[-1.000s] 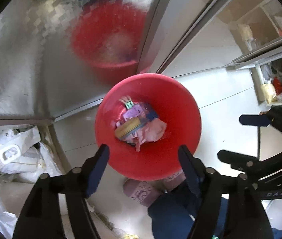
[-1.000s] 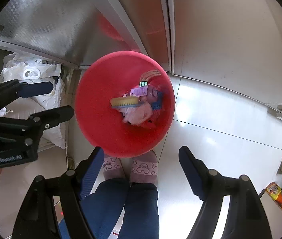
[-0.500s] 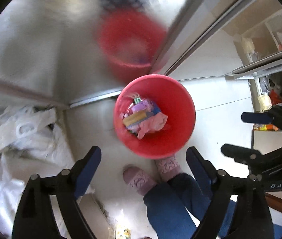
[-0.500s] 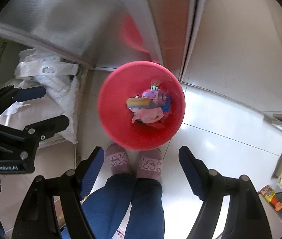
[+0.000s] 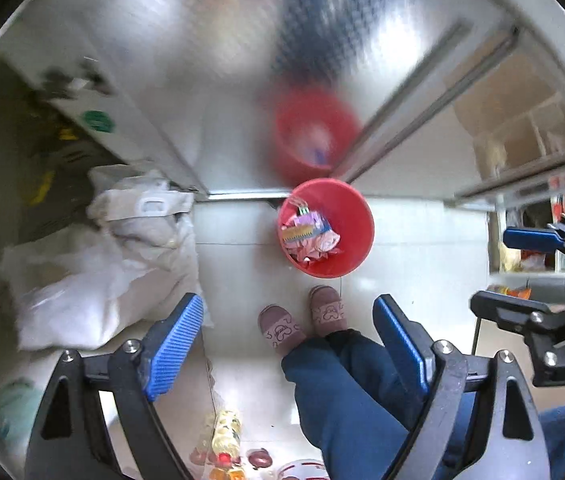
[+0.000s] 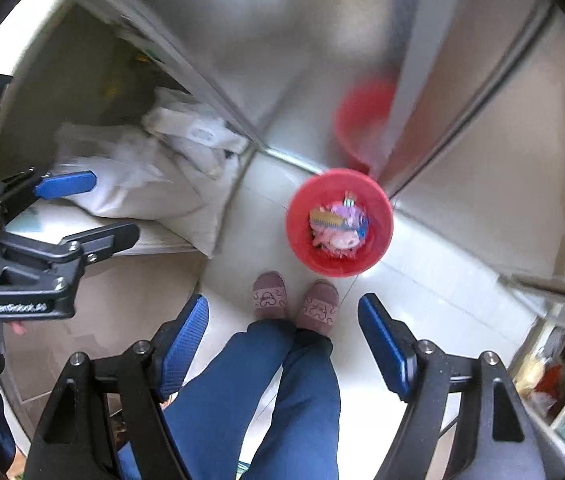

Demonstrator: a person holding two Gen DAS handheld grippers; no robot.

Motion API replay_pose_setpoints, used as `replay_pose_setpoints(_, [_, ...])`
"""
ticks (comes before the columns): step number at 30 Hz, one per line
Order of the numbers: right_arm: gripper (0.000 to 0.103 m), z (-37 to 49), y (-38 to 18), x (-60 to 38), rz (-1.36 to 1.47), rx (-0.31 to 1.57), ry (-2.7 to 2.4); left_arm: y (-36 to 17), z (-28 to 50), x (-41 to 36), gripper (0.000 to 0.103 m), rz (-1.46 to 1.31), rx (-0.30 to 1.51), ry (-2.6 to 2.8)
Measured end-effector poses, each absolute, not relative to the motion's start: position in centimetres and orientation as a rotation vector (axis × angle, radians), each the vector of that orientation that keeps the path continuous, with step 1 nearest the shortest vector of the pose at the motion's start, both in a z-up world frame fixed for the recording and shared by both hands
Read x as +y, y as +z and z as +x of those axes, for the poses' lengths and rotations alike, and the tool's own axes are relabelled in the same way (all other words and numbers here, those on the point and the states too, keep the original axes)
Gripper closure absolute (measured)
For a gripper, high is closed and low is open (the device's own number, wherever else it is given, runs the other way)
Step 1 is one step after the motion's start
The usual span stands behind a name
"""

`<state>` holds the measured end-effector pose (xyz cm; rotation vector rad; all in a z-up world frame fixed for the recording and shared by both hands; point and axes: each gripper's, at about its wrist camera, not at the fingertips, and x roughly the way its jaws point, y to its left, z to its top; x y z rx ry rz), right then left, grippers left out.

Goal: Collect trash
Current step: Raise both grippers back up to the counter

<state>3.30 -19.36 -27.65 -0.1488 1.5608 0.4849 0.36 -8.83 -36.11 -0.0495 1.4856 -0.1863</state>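
Observation:
A red bin (image 5: pixel 352 236) stands on the floor far below, against a metal cabinet. It holds mixed trash (image 5: pixel 308 234): pink wrappers, a yellow comb-like piece, a purple packet. It also shows in the right wrist view (image 6: pixel 378 240) with the trash (image 6: pixel 338 226) inside. My left gripper (image 5: pixel 288 332) is open and empty, high above the floor. My right gripper (image 6: pixel 282 332) is open and empty too. Each gripper shows at the edge of the other's view.
White sacks (image 5: pixel 102 256) lie left of the bin beside the metal cabinet (image 5: pixel 222 80). The person's feet in pink slippers (image 6: pixel 294 300) stand just before the bin. Shelves with packets (image 6: pixel 554 384) are at the right. Snack packets (image 5: pixel 224 436) lie on a surface below.
Both grippers have risen well away from the bin, which looks much smaller now. The jaws stay open and empty. The sacks and the person's legs have come into view.

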Motion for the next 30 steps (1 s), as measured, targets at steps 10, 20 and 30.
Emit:
replay_pose_setpoints(10, [0.028, 3.0, -16.4, -16.6, -0.237, 1.344, 0.588, -24.3, -0.4, -7.2, 0.017, -0.06, 1.35, -0.121])
replay_pose_setpoints(20, [0.026, 5.5, -11.3, -15.9, -0.267, 1.178, 0.614, -17.2, 0.0, -6.2, 0.017, 0.004, 1.246, -0.049])
replay_pose_setpoints(30, [0.017, 8.1, -9.0, -14.9, -0.237, 1.088, 0.653, -12.7, 3.4, -3.2, 0.012, -0.04, 1.149, -0.014])
